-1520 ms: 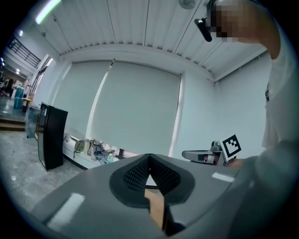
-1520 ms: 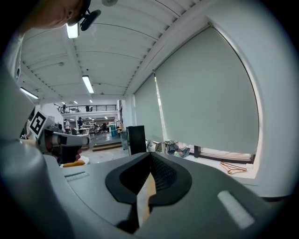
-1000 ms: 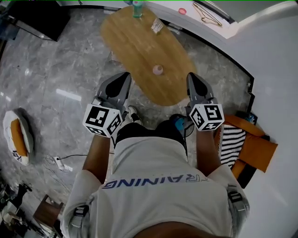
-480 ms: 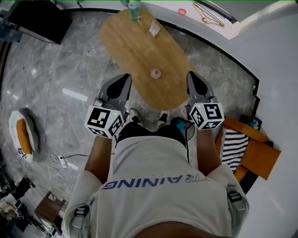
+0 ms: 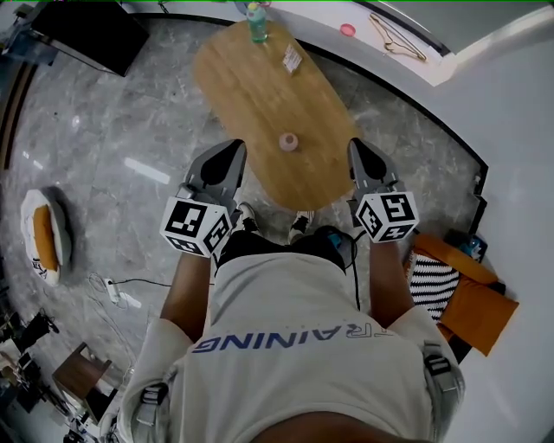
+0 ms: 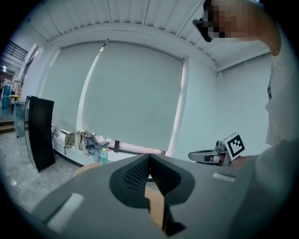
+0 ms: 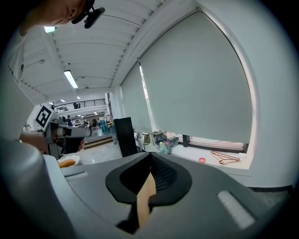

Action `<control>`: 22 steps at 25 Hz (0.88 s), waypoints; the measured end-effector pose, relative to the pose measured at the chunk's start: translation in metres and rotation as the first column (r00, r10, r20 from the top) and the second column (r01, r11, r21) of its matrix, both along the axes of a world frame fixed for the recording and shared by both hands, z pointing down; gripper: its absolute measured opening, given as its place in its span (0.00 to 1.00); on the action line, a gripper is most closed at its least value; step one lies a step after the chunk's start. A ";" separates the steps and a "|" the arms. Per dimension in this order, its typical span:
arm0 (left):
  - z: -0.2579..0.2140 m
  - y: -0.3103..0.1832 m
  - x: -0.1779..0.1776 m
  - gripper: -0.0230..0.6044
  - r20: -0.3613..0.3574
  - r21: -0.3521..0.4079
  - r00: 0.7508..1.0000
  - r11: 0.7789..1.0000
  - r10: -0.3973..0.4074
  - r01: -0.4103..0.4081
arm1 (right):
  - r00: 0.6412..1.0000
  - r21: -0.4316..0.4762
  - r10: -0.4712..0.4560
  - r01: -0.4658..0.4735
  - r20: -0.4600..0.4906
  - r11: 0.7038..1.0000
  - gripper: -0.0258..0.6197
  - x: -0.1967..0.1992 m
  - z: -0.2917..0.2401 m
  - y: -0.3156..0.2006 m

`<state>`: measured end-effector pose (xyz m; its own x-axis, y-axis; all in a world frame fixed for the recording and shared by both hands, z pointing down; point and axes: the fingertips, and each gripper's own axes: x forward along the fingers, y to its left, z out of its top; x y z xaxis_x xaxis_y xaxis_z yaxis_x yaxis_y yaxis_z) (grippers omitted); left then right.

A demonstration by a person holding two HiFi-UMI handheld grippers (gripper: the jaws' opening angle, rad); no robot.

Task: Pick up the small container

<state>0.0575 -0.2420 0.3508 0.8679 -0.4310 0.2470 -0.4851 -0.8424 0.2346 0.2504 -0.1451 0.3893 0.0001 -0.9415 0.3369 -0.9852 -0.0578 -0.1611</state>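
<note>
The oval wooden table point(image 5: 260, 95) has drawn nearer as the person steps up to it; the left gripper point(image 5: 230, 149) and right gripper point(image 5: 357, 145), both closed and empty, now flank its near end; the small pink container point(image 5: 288, 141) stands on it between them, likely within reach soon.

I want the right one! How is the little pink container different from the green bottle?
The pink container is short and squat; the green bottle is taller. The container sits near the person's end; the bottle stands at the far end. Both rest on the wooden table.
</note>
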 end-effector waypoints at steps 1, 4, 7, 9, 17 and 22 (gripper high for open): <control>0.000 0.000 0.001 0.04 0.000 0.000 1.000 1.000 0.001 -0.001 | 1.000 0.002 -0.006 0.006 0.000 1.000 0.06 -0.002 -0.001 -0.001; 0.002 0.001 0.002 0.04 -0.005 -0.002 1.000 1.000 0.009 -0.009 | 1.000 0.009 -0.020 0.020 -0.002 1.000 0.11 -0.008 -0.003 -0.005; 0.004 0.000 0.000 0.04 -0.006 -0.010 1.000 1.000 0.014 -0.014 | 0.999 0.006 -0.035 0.035 -0.015 0.999 0.27 -0.015 -0.004 -0.009; 0.006 -0.002 -0.002 0.04 -0.007 -0.013 1.000 1.000 0.015 -0.015 | 0.999 -0.003 -0.044 0.044 -0.024 0.999 0.33 -0.019 -0.003 -0.010; 0.002 -0.006 -0.005 0.04 -0.019 -0.010 0.999 1.000 0.029 -0.029 | 0.997 -0.027 -0.067 0.067 -0.030 0.997 0.68 -0.030 -0.002 -0.016; 0.000 -0.007 -0.006 0.04 -0.022 -0.009 0.999 0.999 0.033 -0.033 | 0.997 -0.035 -0.074 0.074 0.004 0.997 0.77 -0.033 0.001 -0.015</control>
<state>0.0513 -0.2487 0.3504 0.8868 -0.3999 0.2315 -0.4519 -0.8554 0.2532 0.2170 -0.1598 0.3905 -0.0704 -0.9266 0.3693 -0.9866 0.0100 -0.1629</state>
